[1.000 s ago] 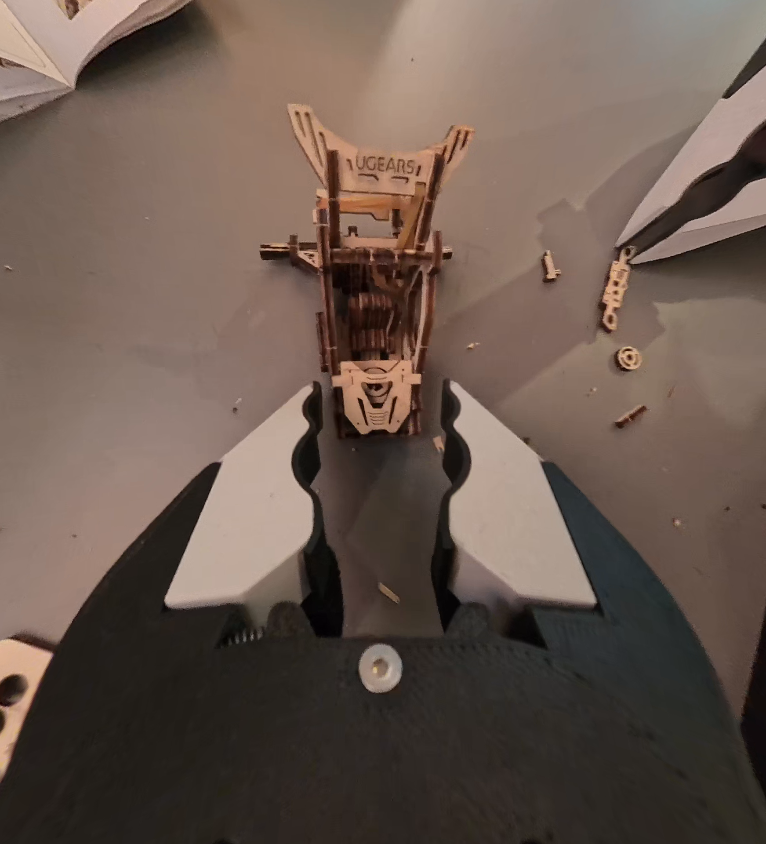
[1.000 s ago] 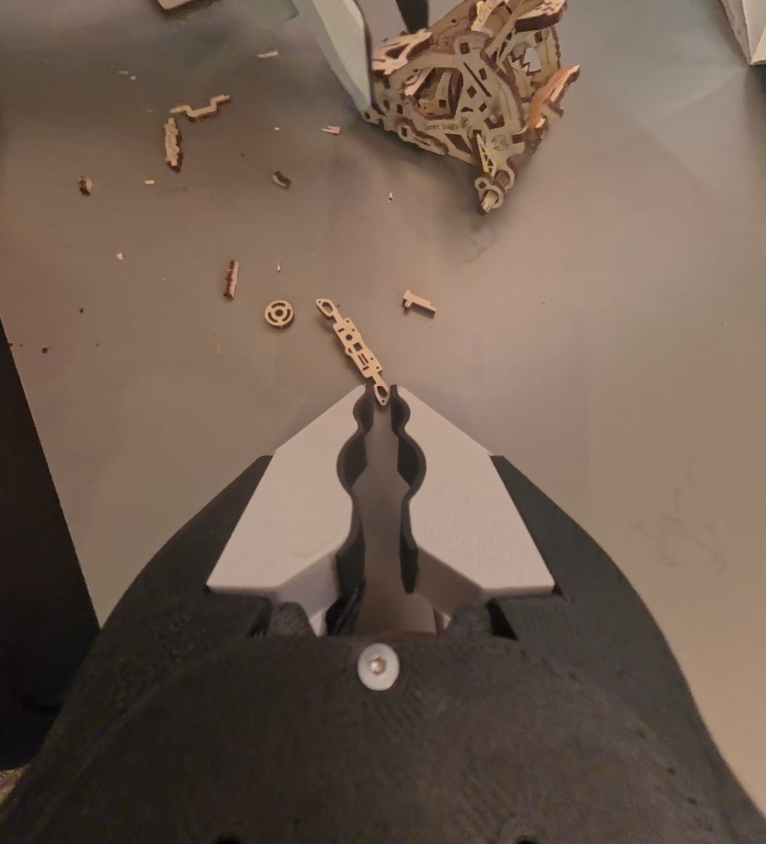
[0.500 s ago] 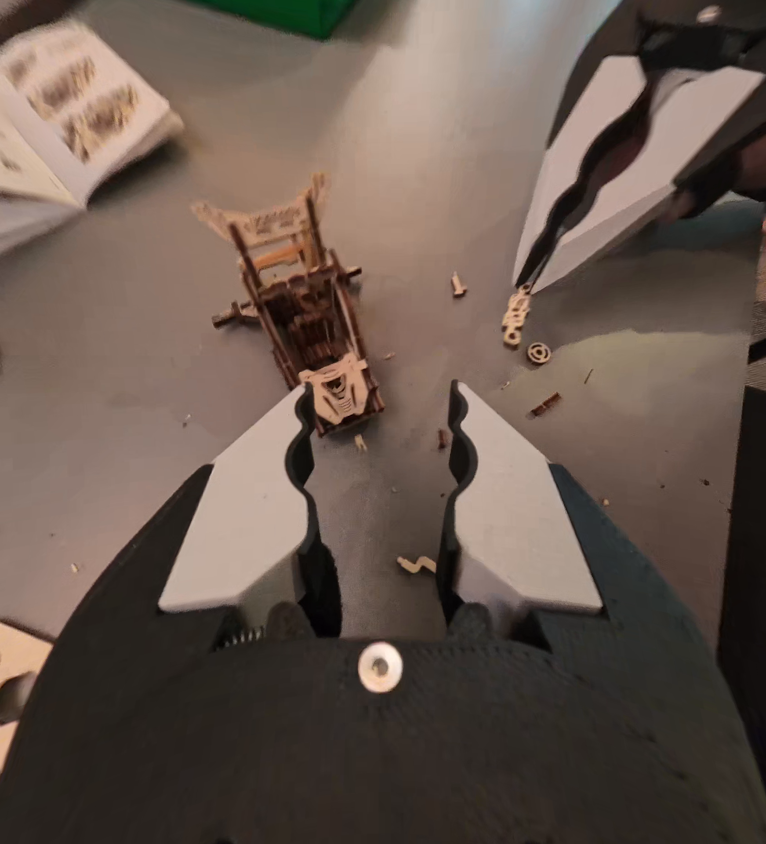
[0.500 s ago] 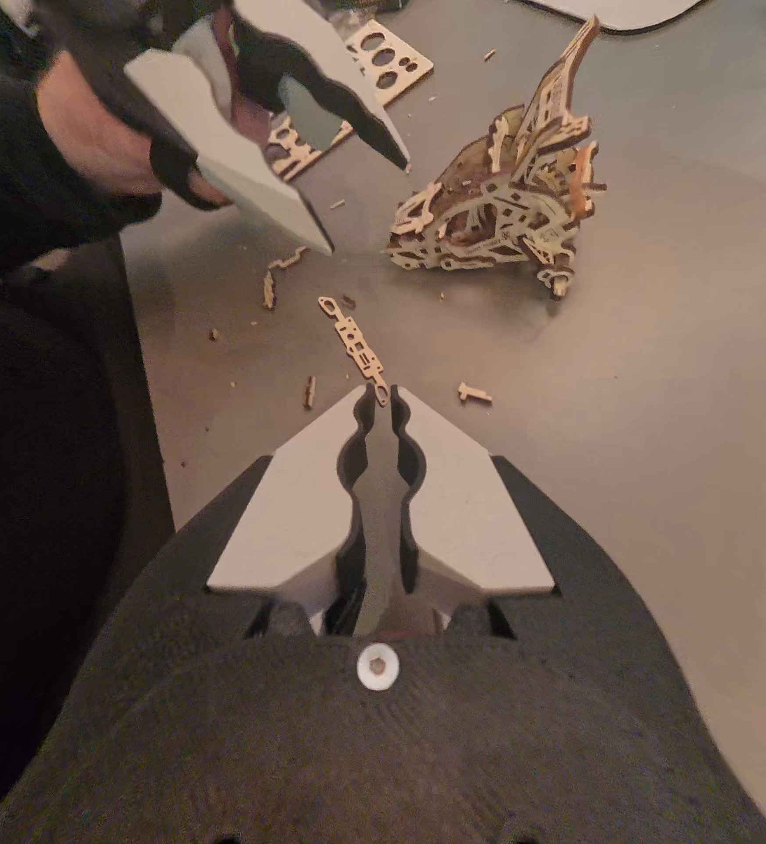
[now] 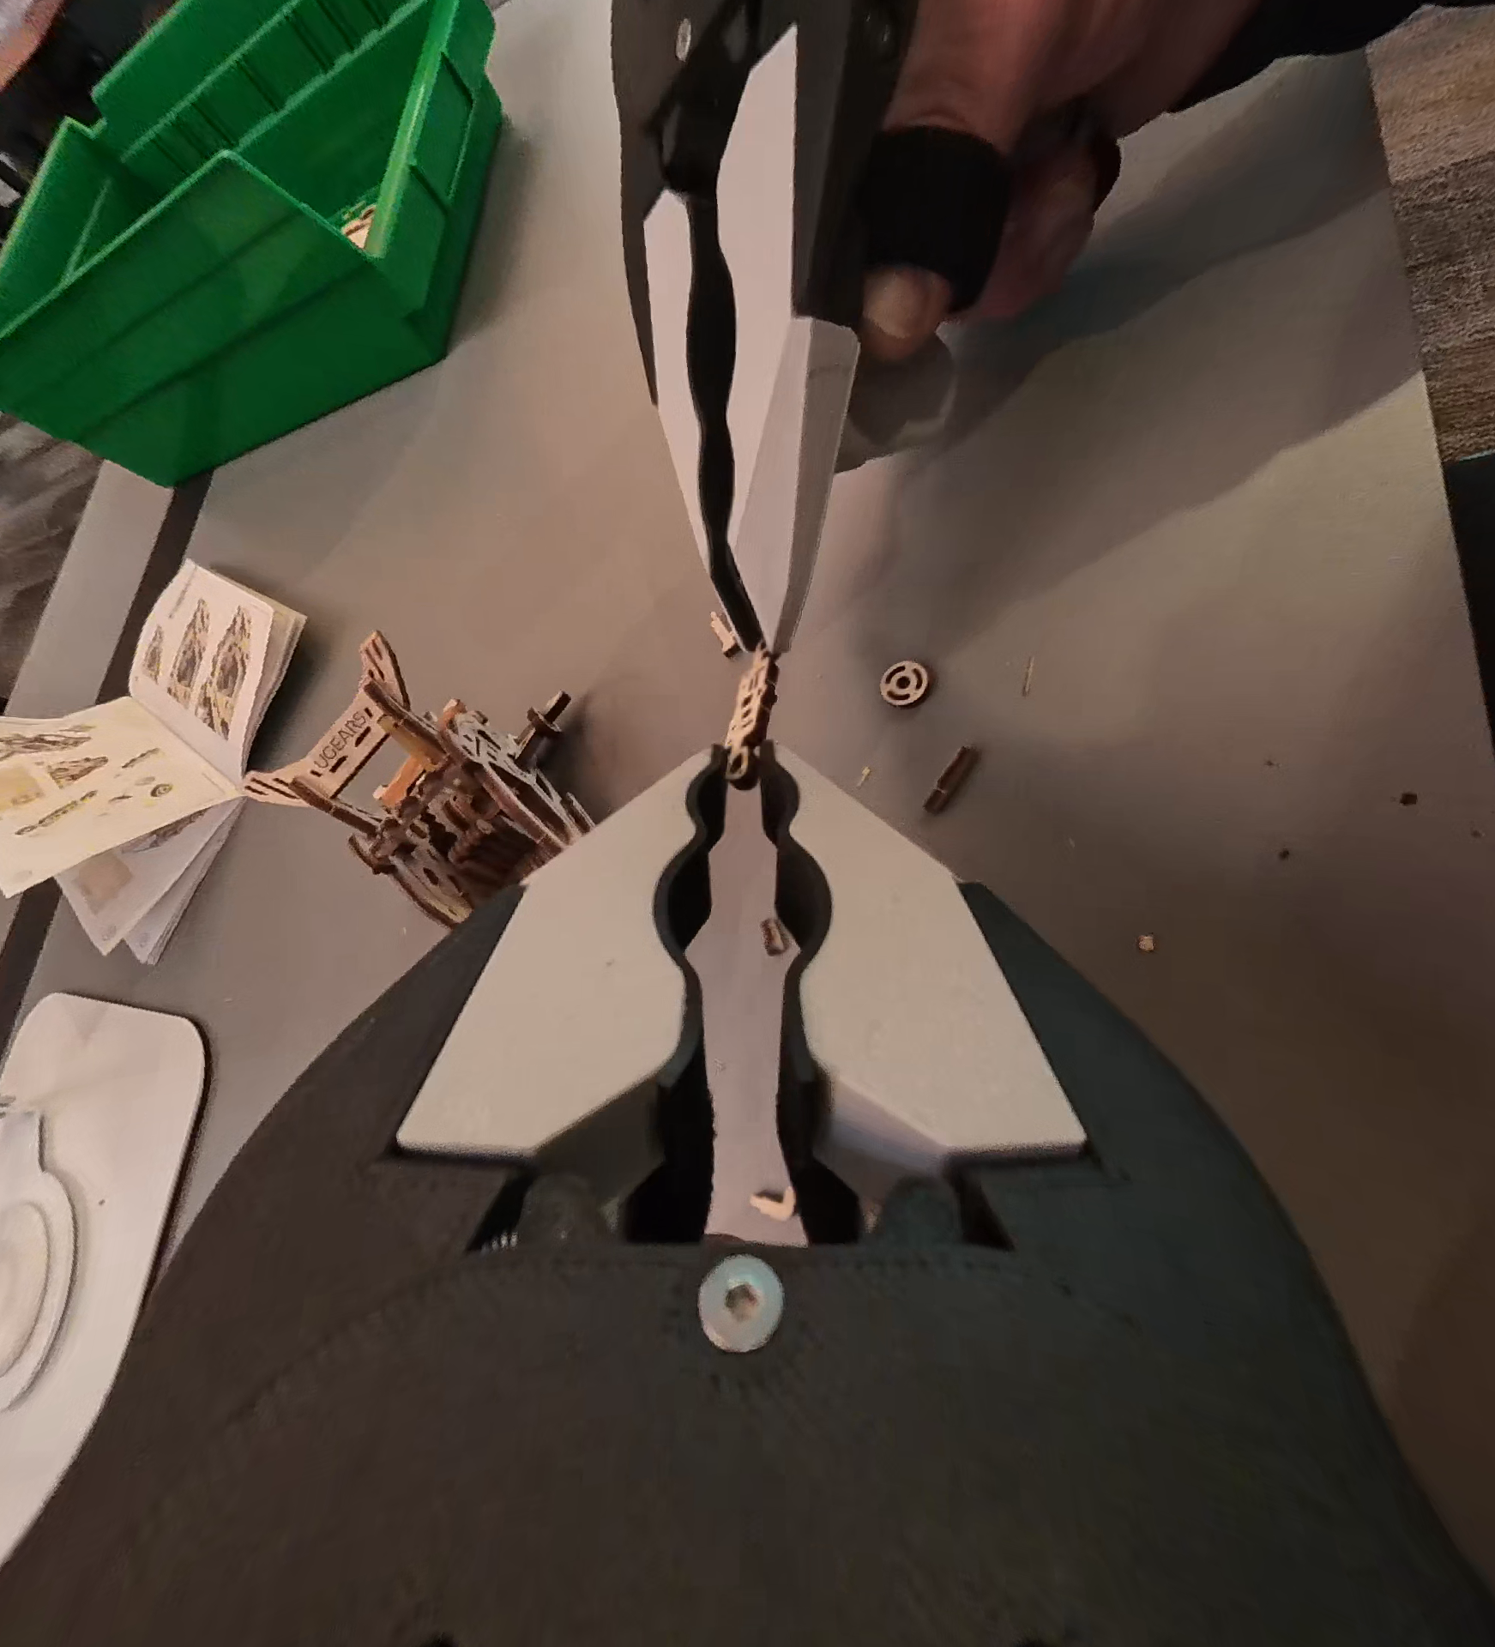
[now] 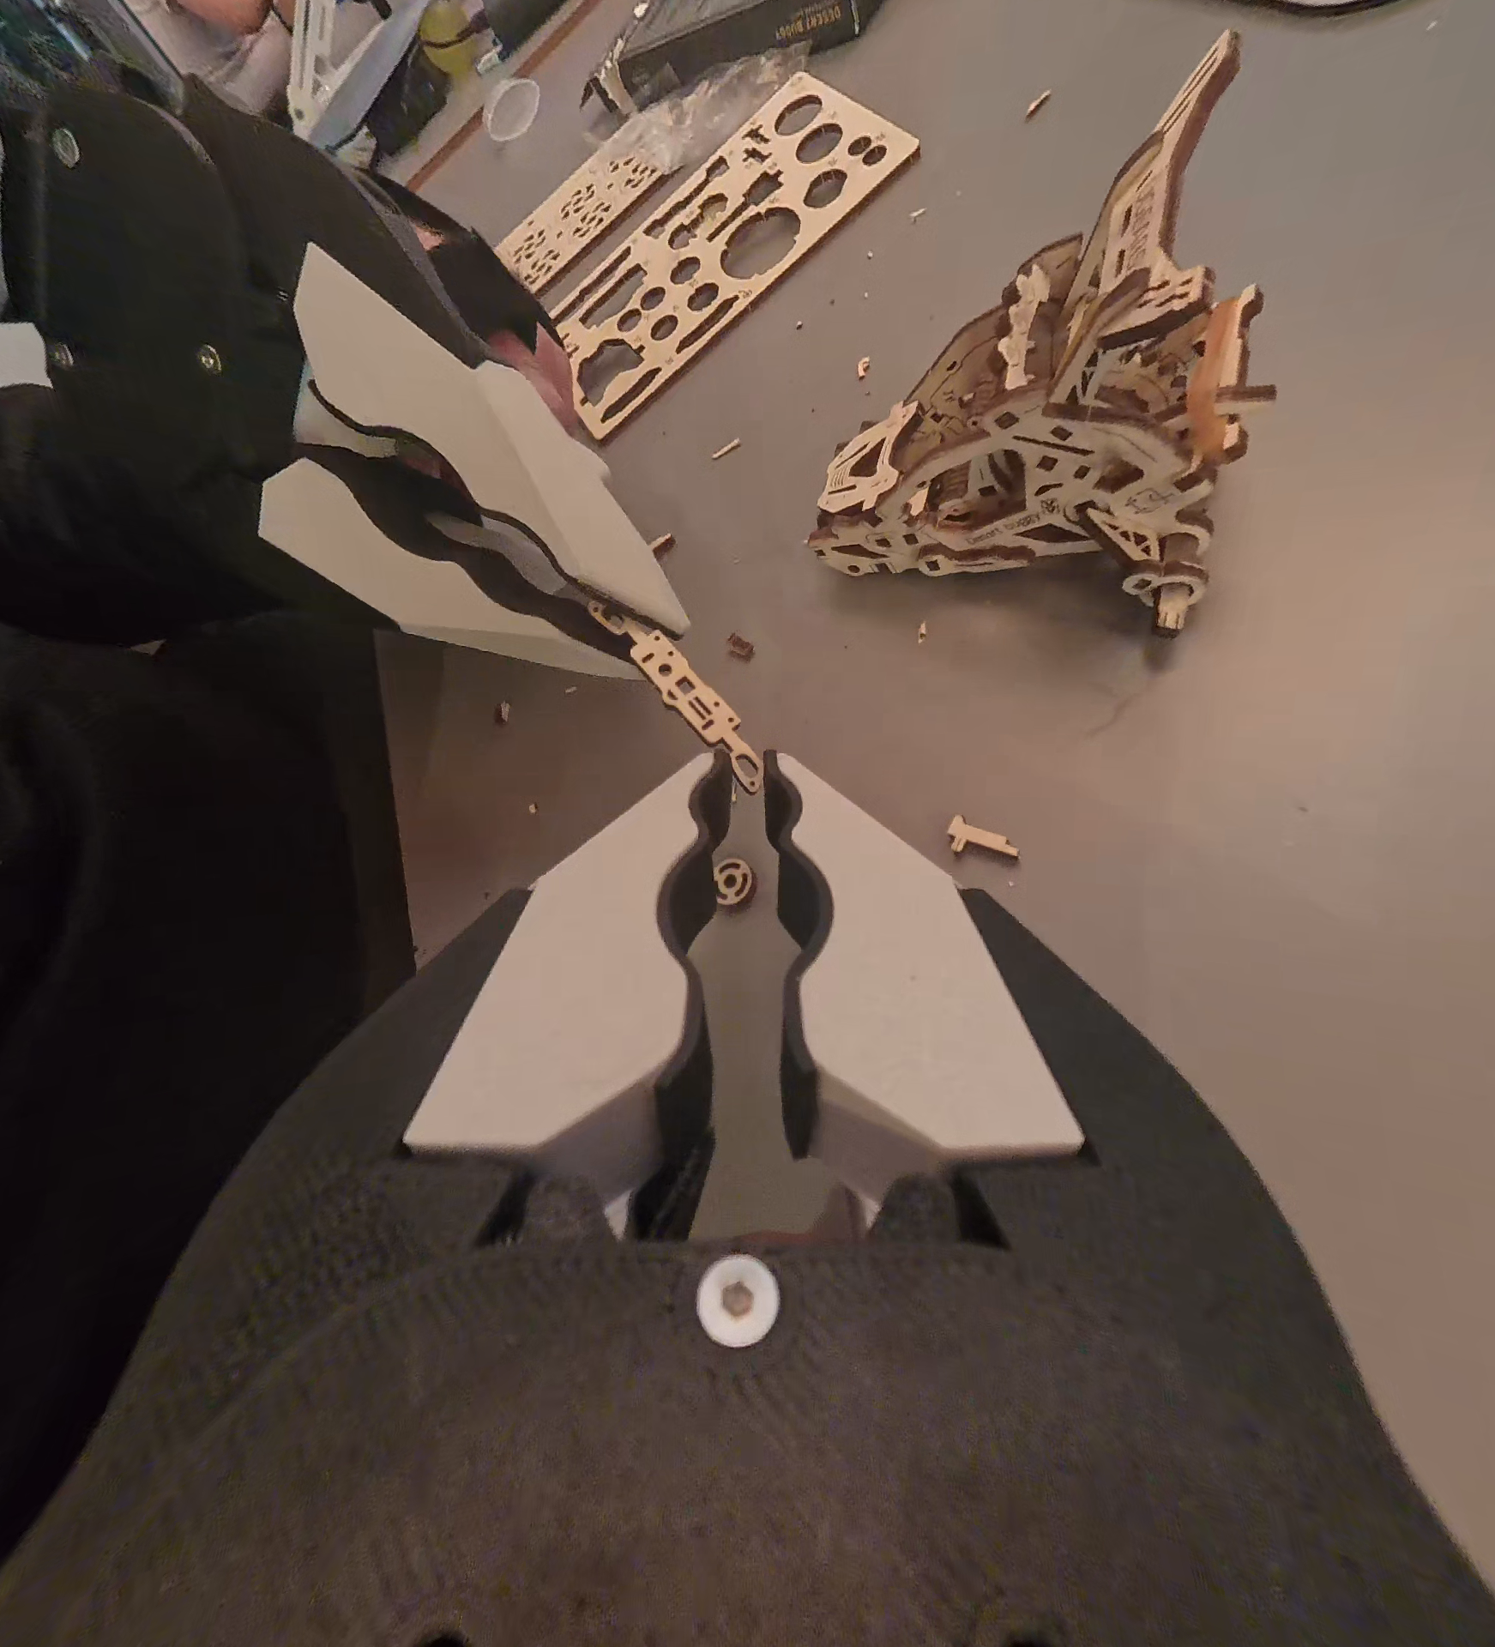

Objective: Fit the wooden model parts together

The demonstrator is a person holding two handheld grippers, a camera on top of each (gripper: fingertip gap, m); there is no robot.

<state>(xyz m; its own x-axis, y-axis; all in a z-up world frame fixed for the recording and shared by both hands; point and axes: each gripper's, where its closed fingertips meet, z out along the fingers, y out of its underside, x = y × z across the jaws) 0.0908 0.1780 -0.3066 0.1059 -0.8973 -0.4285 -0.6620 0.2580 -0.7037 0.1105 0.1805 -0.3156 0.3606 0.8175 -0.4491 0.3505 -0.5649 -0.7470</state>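
Strip: a thin wooden strip [image 6: 690,695] with little holes is up in the air, off the table, between the two grippers.
Right gripper: the right gripper [image 6: 742,768] pinches one end of the strip with its tips, clenched on it.
Left gripper: the left gripper [image 5: 742,768] pinches the other end, also clenched. I think both hold it so it can pass from one to the other, or be turned the right way.
Model: the half-built wooden model [image 6: 1046,463] sits on the table, away from the strip, not touched. The strip probably goes on it next.
Loose bits: a small ring [image 5: 907,684] and a peg [image 6: 981,839] lie on the table near the grippers.
Table: grey and smooth [image 6: 1260,980], with wood crumbs on it.
Room: a green bin [image 5: 218,241] and an open booklet [image 5: 129,749] sit by one table edge; punched-out wood sheets [image 6: 726,232] lie near another edge.
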